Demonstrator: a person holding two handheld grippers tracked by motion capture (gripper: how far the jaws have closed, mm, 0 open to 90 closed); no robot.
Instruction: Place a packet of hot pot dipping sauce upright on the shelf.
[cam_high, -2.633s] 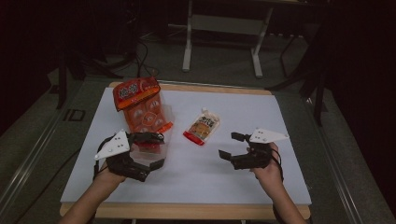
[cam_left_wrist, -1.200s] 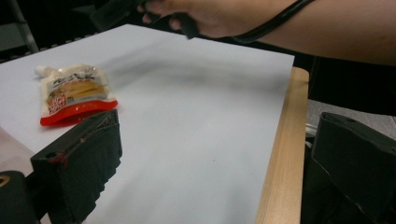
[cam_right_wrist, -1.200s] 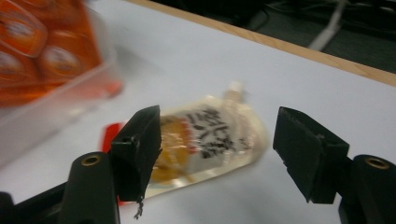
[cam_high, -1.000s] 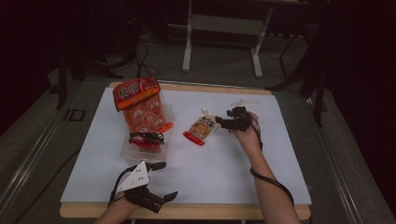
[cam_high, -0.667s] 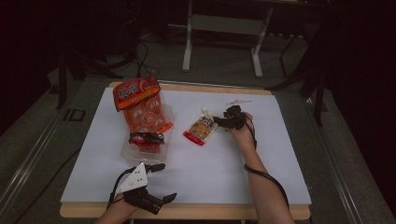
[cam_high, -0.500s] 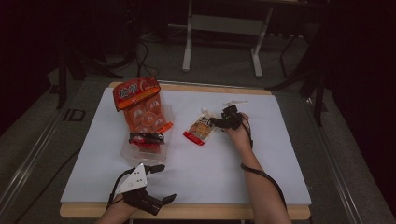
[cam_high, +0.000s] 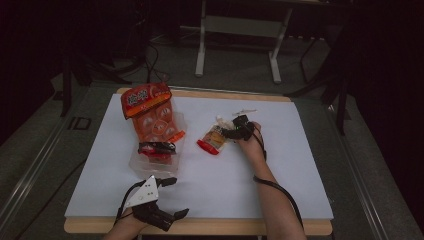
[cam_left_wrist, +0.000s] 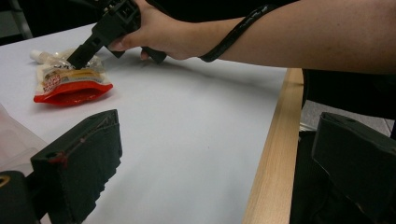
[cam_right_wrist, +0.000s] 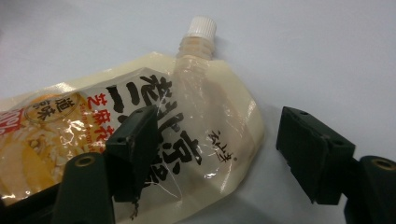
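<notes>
Dark floor and the legs of a metal stand lie beyond a wooden table (cam_high: 305, 227) covered by a white sheet. On that sheet, roughly midway across and nearer the far edge, a spouted sauce pouch (cam_high: 214, 138) lies flat, its red bottom seam toward the near-left and its white screw cap (cam_right_wrist: 201, 25) toward the far edge. The right gripper (cam_high: 231, 133) reaches in from the pouch's right side with its jaws apart: in the right gripper view one black jaw stands over the printed face of the pouch and the other stands over bare sheet just past the pouch's edge, so the corner below the spout sits between them without being pinched. Whether the jaw over the print touches the film cannot be told. The left gripper view shows the same gripper's tip at the pouch's upper end, the hand (cam_left_wrist: 159, 32) behind it and a black cable looped around the forearm. Toward the far-left corner a clear plastic tray (cam_high: 142, 162) holds an orange snack bag (cam_high: 150, 115) that leans out over its far rim, with a small red and black packet (cam_high: 156, 148) resting in the tray's near part. The left gripper (cam_high: 172, 197) rests at the near edge, left of centre, jaws wide apart and holding nothing, well apart from the tray and the pouch.
</notes>
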